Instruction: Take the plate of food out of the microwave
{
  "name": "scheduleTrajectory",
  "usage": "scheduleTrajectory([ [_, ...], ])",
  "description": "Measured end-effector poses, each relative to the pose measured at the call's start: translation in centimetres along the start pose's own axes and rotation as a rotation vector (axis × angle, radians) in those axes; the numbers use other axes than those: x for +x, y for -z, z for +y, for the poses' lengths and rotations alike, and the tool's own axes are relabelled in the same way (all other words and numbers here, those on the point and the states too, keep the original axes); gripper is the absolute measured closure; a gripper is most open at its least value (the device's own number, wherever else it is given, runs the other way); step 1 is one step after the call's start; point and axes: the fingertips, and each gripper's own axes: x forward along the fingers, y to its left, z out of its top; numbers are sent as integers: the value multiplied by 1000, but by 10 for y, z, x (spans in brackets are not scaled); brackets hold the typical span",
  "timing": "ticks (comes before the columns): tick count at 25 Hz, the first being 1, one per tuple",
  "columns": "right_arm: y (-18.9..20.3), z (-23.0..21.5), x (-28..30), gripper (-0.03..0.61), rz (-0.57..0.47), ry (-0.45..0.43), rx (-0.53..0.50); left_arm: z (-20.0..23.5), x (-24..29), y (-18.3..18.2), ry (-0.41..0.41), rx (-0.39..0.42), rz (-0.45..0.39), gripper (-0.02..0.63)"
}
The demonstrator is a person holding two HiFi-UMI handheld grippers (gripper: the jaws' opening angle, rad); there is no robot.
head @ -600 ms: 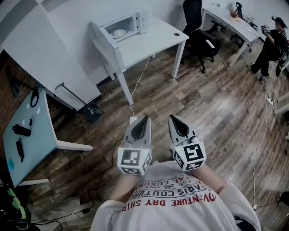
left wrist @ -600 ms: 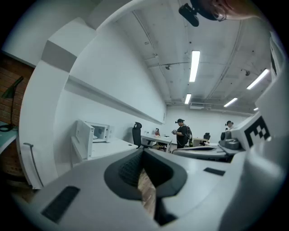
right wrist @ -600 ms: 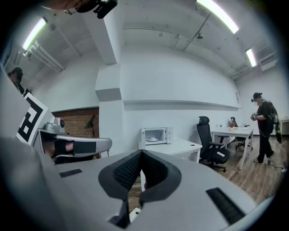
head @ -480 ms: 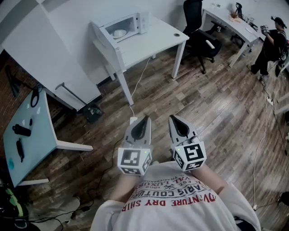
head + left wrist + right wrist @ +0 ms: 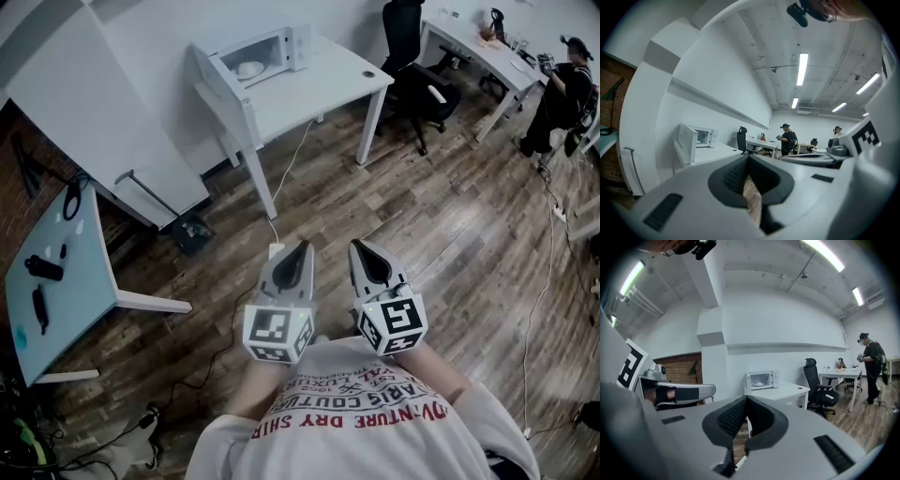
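A white microwave (image 5: 261,54) stands at the back of a white table (image 5: 309,89), far ahead of me, with its door (image 5: 217,73) swung open to the left. A white plate (image 5: 247,68) with food lies inside it. My left gripper (image 5: 300,251) and right gripper (image 5: 359,249) hang side by side close to my chest, over the wooden floor. Both are shut with nothing between their jaws. In the left gripper view the microwave (image 5: 704,137) is small and distant beyond my left gripper (image 5: 749,160). The right gripper view shows the microwave (image 5: 762,379) and plate (image 5: 759,383) past my right gripper (image 5: 746,400).
A black office chair (image 5: 417,80) stands right of the white table. A second desk (image 5: 473,42) and a person (image 5: 560,89) are at the far right. A glass table (image 5: 56,281) with dark items is at my left. Cables and a power strip (image 5: 277,251) lie on the floor.
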Motion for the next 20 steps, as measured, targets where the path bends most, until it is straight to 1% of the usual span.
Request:
scheduleTrajectory([
  [14,2,-7,18,566,25,2,32,14,8,1,-6,-14,17,606],
  [20,5,-25,50,566,50,-29,39,29,39,9,-33,-22,51,606],
])
